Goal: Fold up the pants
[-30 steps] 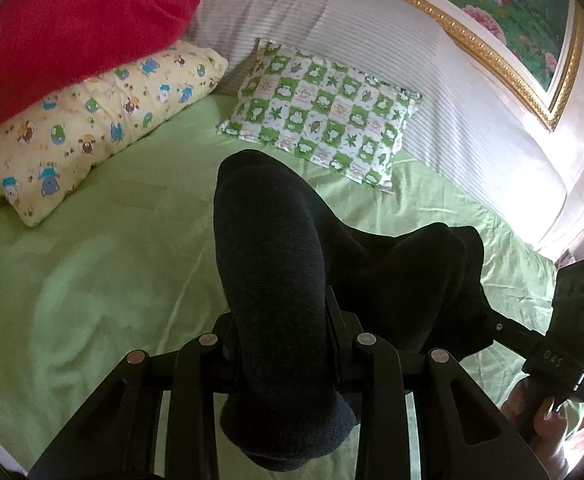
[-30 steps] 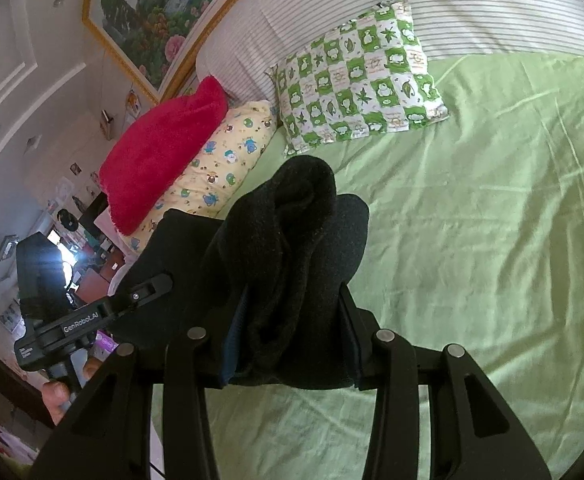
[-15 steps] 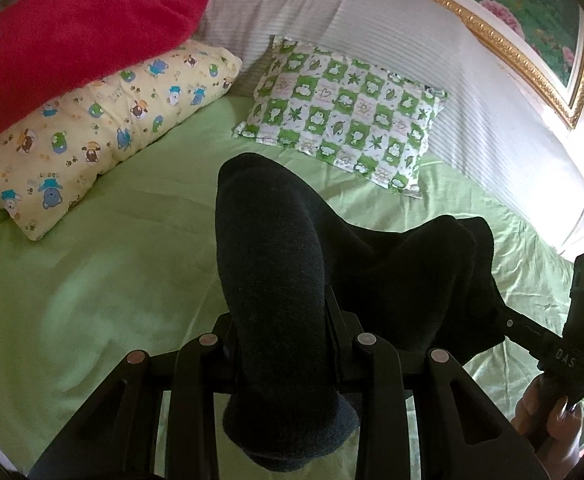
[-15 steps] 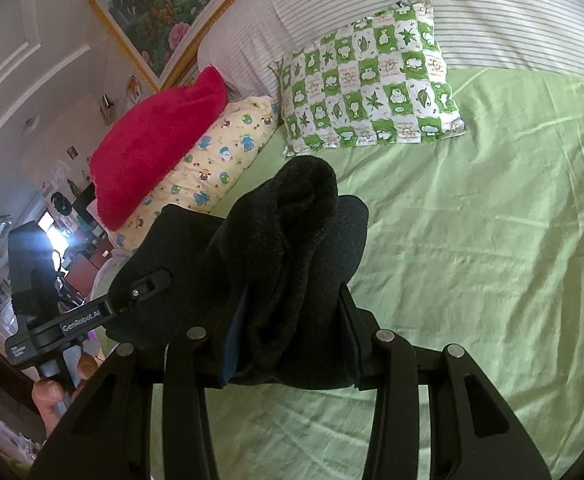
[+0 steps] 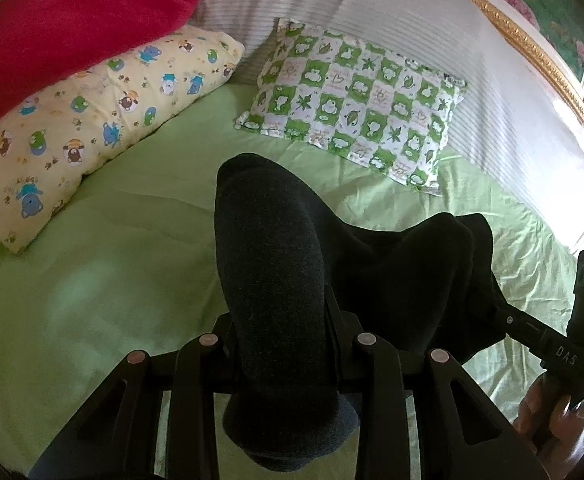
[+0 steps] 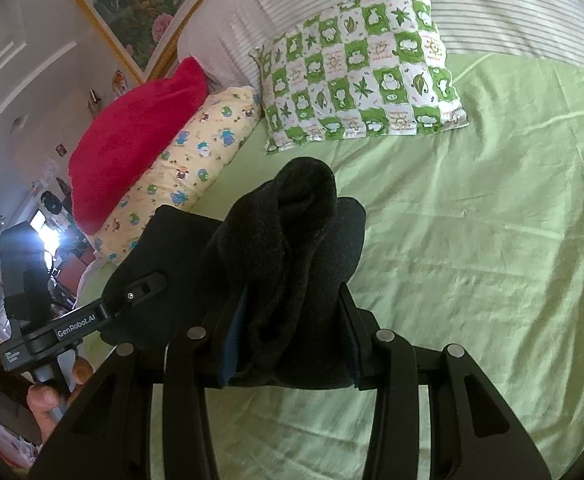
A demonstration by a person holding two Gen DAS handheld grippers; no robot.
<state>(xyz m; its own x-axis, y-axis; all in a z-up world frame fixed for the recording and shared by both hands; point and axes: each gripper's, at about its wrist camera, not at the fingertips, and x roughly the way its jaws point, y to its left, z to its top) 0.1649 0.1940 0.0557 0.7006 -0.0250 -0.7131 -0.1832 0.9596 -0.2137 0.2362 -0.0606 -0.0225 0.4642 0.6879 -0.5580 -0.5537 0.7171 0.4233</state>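
Note:
The dark grey-black pants (image 5: 276,280) hang bunched between both grippers above the green bed sheet (image 5: 112,280). My left gripper (image 5: 284,320) is shut on one bunched end, which drapes over and hides the fingertips. My right gripper (image 6: 288,312) is shut on the other end of the pants (image 6: 292,240). The cloth spans between them. The right gripper shows at the right edge of the left wrist view (image 5: 532,328); the left gripper shows at the left of the right wrist view (image 6: 92,316).
A green-and-white checked pillow (image 5: 356,108), a yellow cartoon pillow (image 5: 92,128) and a red fluffy cushion (image 5: 64,28) lie at the head of the bed by the striped headboard (image 5: 452,48). A gold-framed painting (image 5: 552,40) hangs above. Room clutter shows past the bed's left side (image 6: 32,220).
Both grippers, still holding the pants, have moved forward over the bed towards the pillows, which now look larger and lower in both views.

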